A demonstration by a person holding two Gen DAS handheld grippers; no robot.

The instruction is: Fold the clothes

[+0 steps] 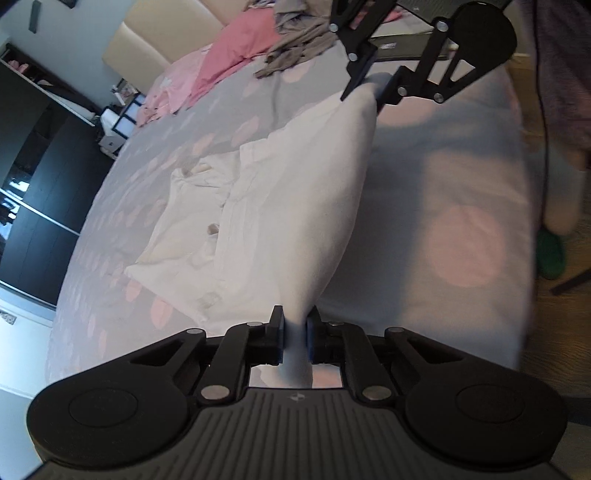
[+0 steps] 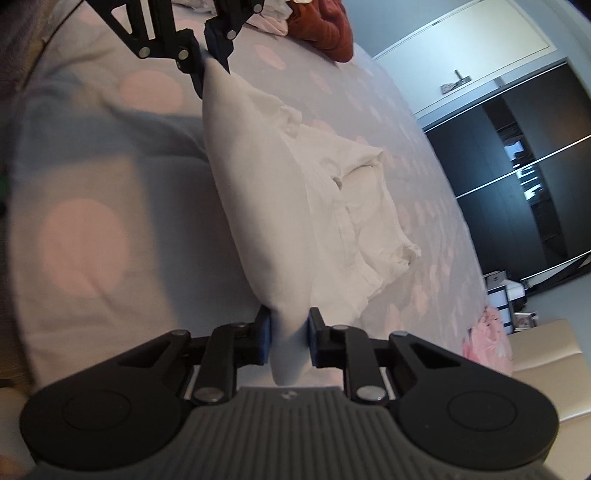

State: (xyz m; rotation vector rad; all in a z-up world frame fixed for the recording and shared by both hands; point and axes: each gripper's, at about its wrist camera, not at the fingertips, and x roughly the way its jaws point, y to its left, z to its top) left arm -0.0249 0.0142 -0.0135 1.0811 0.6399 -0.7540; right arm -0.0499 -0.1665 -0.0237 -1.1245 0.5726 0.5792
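White garment (image 1: 280, 206), soft cloth, one item, on the bed.

Grip, left: left gripper (image 1: 295, 334) has its jaws closed on one bunched end of the garment's lifted edge; cloth fills the gap between the pads and a tail of it hangs back toward the camera.

Grip, right: right gripper (image 2: 289, 338) is clamped the same way on the opposite end of that edge. Each gripper also shows at the far end of the other's view, pinching its corner.

Position: the edge is stretched fairly taut between the two grippers and raised off the bed; the rest of the garment slopes down from it and lies crumpled and partly doubled on the bedspread (image 1: 424, 177), grey with pale pink spots.

Handling, by judgement: light, limp, no stiffness; it sags and wrinkles wherever unsupported and should not slip from closed pads. Not fragile. Best held at the corners or along a hem, both ends at once, with the span kept taut so the fold falls straight. The rumpled lower part will likely need smoothing.

Surroundings: pink cloth (image 1: 236, 55) and a grey-brown garment (image 1: 295, 40) lie well apart at the far end of the bed; a rust-red garment (image 2: 325, 26) lies at the opposite far end; dark wardrobe (image 2: 517, 184) beyond.
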